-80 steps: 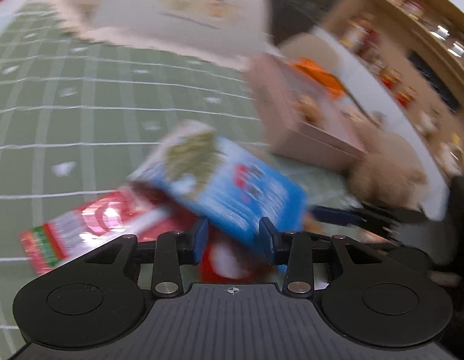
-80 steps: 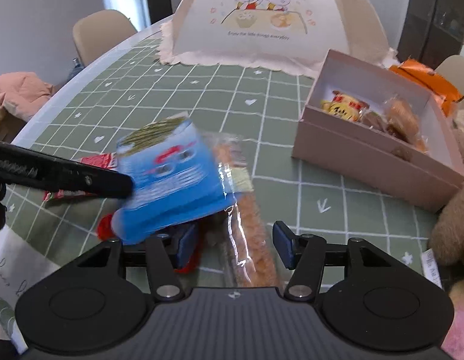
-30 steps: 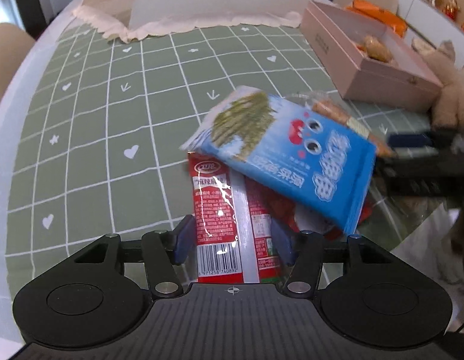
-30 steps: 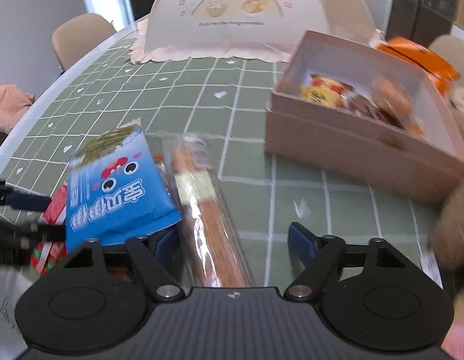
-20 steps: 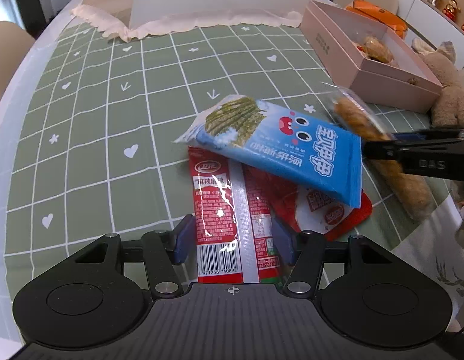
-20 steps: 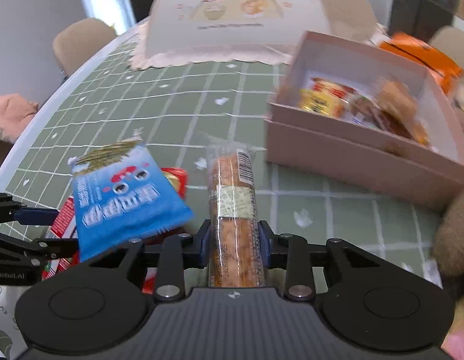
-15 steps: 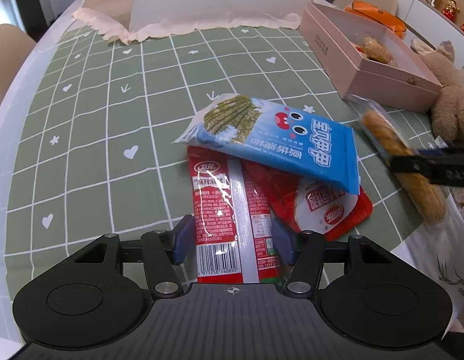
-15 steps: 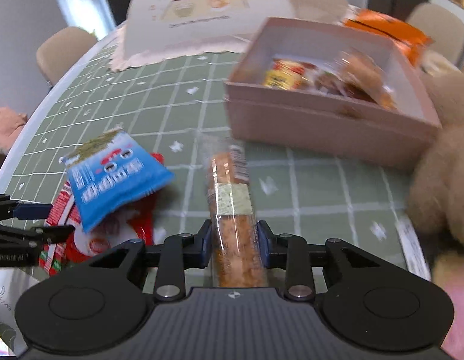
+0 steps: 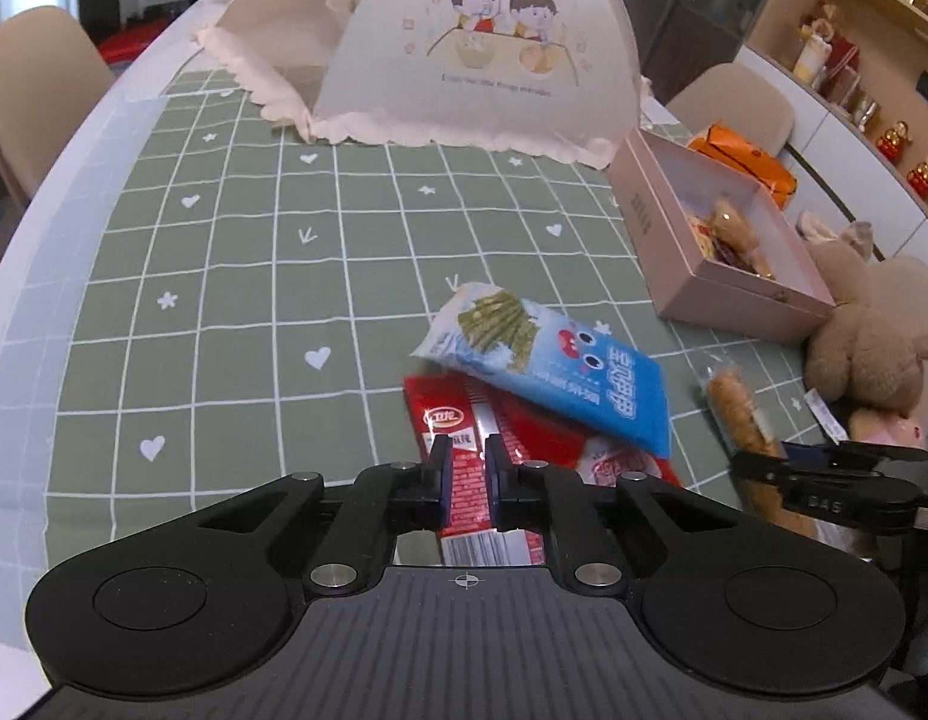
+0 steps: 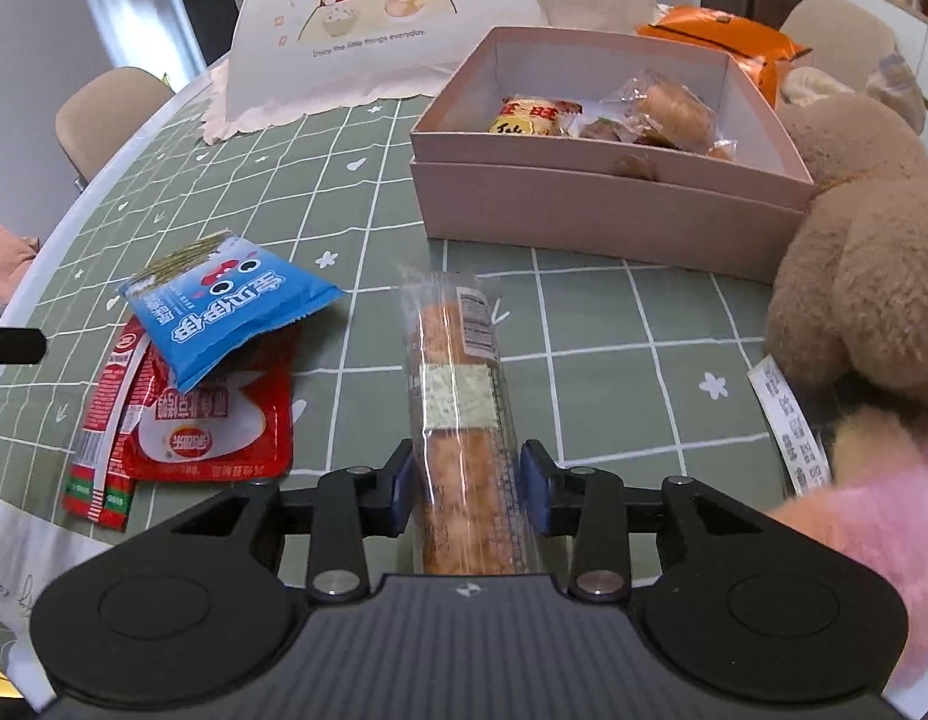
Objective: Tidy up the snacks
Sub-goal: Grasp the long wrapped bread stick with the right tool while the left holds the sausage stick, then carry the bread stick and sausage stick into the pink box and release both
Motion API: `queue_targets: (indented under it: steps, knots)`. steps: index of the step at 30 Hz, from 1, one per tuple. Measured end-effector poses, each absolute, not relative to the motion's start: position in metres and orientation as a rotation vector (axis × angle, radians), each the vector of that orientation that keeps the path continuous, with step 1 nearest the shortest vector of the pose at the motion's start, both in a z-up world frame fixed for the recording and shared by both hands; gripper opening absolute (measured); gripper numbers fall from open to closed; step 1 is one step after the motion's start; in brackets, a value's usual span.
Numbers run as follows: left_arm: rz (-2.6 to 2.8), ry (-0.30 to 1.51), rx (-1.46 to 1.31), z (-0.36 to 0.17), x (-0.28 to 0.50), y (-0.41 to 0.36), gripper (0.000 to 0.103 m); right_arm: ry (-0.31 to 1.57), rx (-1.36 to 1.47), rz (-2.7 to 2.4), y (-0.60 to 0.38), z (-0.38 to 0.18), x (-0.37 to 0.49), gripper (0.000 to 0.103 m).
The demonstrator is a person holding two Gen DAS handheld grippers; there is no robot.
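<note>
Left gripper (image 9: 462,476): jaws closed on the near end of a narrow red sausage pack (image 9: 464,468). The pack runs away from the camera, its far end tucked under a blue seaweed snack bag (image 9: 553,366). A wider red snack pouch (image 10: 212,414) lies under the same blue bag, just right of the sausage pack.

Right gripper (image 10: 466,483): jaws closed against both sides of a long clear-wrapped bread stick (image 10: 461,414), holding it at its near half; the far end points towards the pink box (image 10: 601,210).

The pink box stands open at far right of the green checked tablecloth (image 9: 236,276) and holds several wrapped snacks (image 10: 607,114). A brown plush toy (image 10: 865,252) sits touching the box's right near corner. A white mesh food cover (image 9: 464,42) stands at the far side
</note>
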State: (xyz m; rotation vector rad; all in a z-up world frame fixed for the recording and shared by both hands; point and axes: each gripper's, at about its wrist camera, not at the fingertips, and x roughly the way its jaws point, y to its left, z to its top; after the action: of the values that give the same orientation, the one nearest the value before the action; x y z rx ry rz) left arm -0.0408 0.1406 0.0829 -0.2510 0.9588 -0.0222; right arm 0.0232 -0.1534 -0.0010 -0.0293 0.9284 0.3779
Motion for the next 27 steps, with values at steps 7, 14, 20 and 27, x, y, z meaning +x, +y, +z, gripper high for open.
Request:
queue_targets:
  steps: [7, 14, 20, 27]
  knots:
    - [-0.07, 1.056, -0.084, 0.045, -0.033, 0.092, 0.023, 0.909, -0.097, 0.395, -0.135, -0.003, 0.02, 0.069]
    - [-0.08, 1.016, 0.164, 0.034, -0.039, 0.063, 0.03, 0.882, -0.157, 0.395, -0.124, -0.008, 0.013, 0.083]
    - [0.011, 1.022, 0.082, 0.032, -0.032, 0.086, 0.055, 0.856, -0.134, 0.363, -0.127, -0.015, 0.01, 0.1]
    - [0.061, 1.038, -0.098, 0.026, -0.016, 0.115, 0.064, 0.857, -0.133, 0.357, -0.127, -0.018, 0.008, 0.103]
